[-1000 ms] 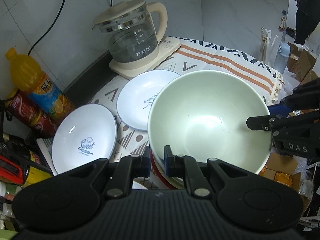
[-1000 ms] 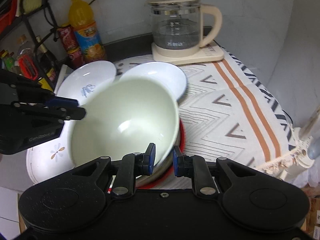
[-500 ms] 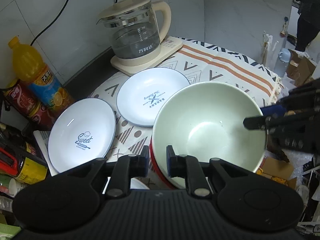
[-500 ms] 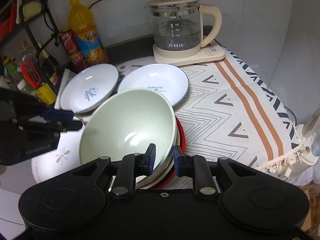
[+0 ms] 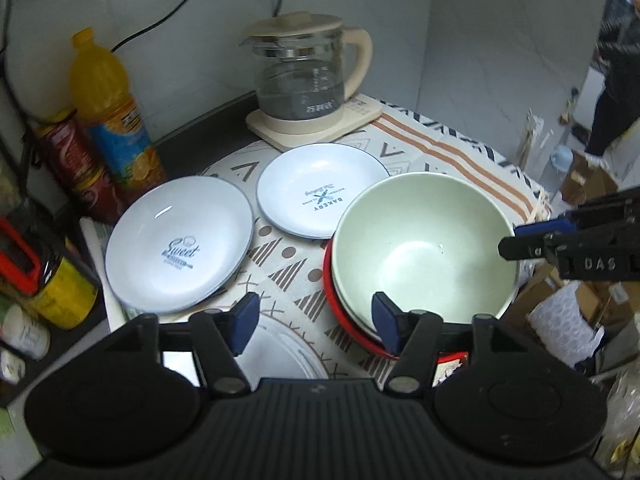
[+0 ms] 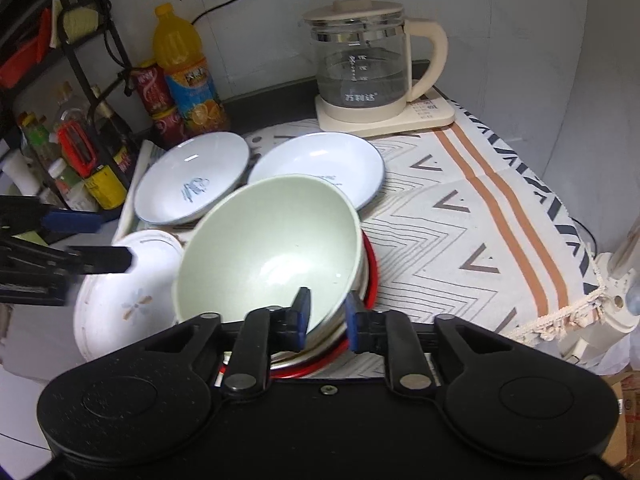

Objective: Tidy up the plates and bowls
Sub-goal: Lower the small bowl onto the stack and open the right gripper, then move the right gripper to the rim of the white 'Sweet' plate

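Note:
A pale green bowl (image 5: 424,248) (image 6: 268,252) sits nested on a white dish and a red plate (image 5: 332,300) (image 6: 370,268). My right gripper (image 6: 326,318) (image 5: 520,238) holds its near rim, jaws closing, pads either side of the rim. My left gripper (image 5: 316,324) (image 6: 88,240) is apart from the bowl, to its left. Its jaws are opening wide, with nothing gripped, above a white flowered plate (image 6: 120,300) (image 5: 280,352). Two blue-rimmed white plates lie behind: "Sweet" (image 5: 180,244) (image 6: 192,176) and "Bakery" (image 5: 320,192) (image 6: 316,160).
A glass kettle (image 5: 304,80) (image 6: 360,68) stands on its base at the back. An orange juice bottle (image 5: 112,112) (image 6: 184,72), red cans (image 6: 154,96) and a rack of bottles (image 6: 80,140) crowd the left. The patterned cloth (image 6: 480,208) spreads right to the table edge.
My left gripper let go of the bowl's rim, opened wide and drew back to the left. The bowl sank onto the stack. My right gripper stayed on the rim.

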Demonstrator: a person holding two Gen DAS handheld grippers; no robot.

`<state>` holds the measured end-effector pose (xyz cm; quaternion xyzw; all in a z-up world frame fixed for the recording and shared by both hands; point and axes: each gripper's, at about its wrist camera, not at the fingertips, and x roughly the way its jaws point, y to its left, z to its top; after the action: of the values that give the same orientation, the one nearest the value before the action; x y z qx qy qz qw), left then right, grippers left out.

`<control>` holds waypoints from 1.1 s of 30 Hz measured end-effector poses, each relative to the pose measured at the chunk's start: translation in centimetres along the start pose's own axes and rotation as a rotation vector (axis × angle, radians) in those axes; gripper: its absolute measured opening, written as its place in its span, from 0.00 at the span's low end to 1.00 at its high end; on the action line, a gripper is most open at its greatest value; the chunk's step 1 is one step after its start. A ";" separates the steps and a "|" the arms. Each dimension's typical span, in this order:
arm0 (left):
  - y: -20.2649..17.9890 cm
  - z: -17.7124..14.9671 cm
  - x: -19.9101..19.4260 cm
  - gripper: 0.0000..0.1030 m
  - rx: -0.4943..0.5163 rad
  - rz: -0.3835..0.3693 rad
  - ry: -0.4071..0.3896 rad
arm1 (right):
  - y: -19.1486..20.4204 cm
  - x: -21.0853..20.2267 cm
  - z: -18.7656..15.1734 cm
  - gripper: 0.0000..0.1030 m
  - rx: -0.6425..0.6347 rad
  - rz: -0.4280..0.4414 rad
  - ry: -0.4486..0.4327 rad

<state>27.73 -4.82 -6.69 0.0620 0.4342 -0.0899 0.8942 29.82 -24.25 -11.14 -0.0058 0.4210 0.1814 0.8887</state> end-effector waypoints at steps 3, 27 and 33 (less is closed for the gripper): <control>0.5 -0.6 -0.9 0.64 -0.037 0.004 -0.023 | -0.6 0.4 -0.4 0.10 0.024 0.010 0.010; 6.6 -7.9 -9.7 0.81 -0.430 0.115 -0.177 | 4.2 -2.5 -1.2 0.50 0.069 0.098 0.000; 7.2 -8.9 -10.2 0.83 -0.454 0.142 -0.163 | 6.6 -2.4 -0.6 0.69 0.035 0.138 -0.016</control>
<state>16.30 4.99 -3.91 -0.1174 0.3645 0.0680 0.9213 25.84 -18.99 -8.73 0.0402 0.4164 0.2348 0.8774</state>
